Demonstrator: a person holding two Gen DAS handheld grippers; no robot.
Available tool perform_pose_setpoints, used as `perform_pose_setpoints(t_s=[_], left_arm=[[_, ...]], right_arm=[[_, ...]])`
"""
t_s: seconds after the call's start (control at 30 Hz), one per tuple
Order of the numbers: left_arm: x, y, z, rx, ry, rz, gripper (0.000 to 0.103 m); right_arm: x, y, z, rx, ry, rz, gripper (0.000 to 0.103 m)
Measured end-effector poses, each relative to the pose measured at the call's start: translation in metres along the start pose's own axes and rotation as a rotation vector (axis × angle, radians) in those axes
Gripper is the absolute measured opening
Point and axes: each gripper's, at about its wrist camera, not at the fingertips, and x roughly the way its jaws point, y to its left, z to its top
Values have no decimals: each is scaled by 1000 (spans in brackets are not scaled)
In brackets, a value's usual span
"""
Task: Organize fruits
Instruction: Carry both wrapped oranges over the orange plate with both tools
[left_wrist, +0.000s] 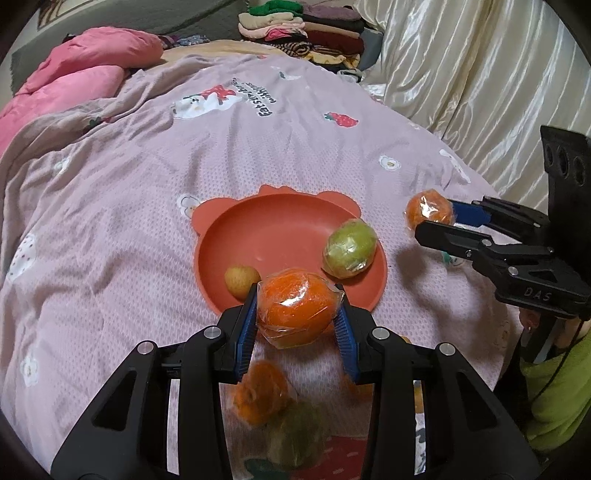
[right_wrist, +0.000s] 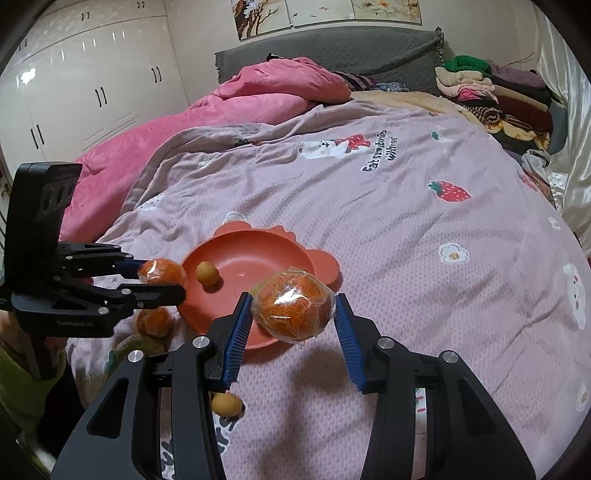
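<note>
Up over the bed: left tool (left_wrist: 298, 312) pinching a plastic-wrapped orange (left_wrist: 295, 308) above the near rim of the red plate (left_wrist: 258, 229), right tool (right_wrist: 291, 312) pinching a second wrapped orange (right_wrist: 291, 308) over the plate's right edge. Inside the plate, a wrapped green fruit (left_wrist: 349, 247) and a small yellow fruit (left_wrist: 242, 282). Lying loose on the pink bedspread (left_wrist: 147, 184) below the left tool, another orange (left_wrist: 260, 393) and a blurred green fruit (left_wrist: 295, 435); one more small yellow fruit (right_wrist: 226, 404) under the right tool.

A bed (right_wrist: 369, 206) is lying under a mauve quilt (right_wrist: 406, 258); white wardrobes (right_wrist: 92, 74) are standing at ten o'clock, cream curtains (left_wrist: 461, 74) hanging at two.
</note>
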Motion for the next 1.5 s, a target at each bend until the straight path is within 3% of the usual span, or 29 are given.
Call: perform_pose_setpoints(t_s=[0.47,1.5], left_arm=[[20,-5,4,43,32,10,30],[32,2,4,30,50,3,30]], right_arm=[[16,-1,21,-19,2,8,44],[63,15,41,-82,80,62,44]])
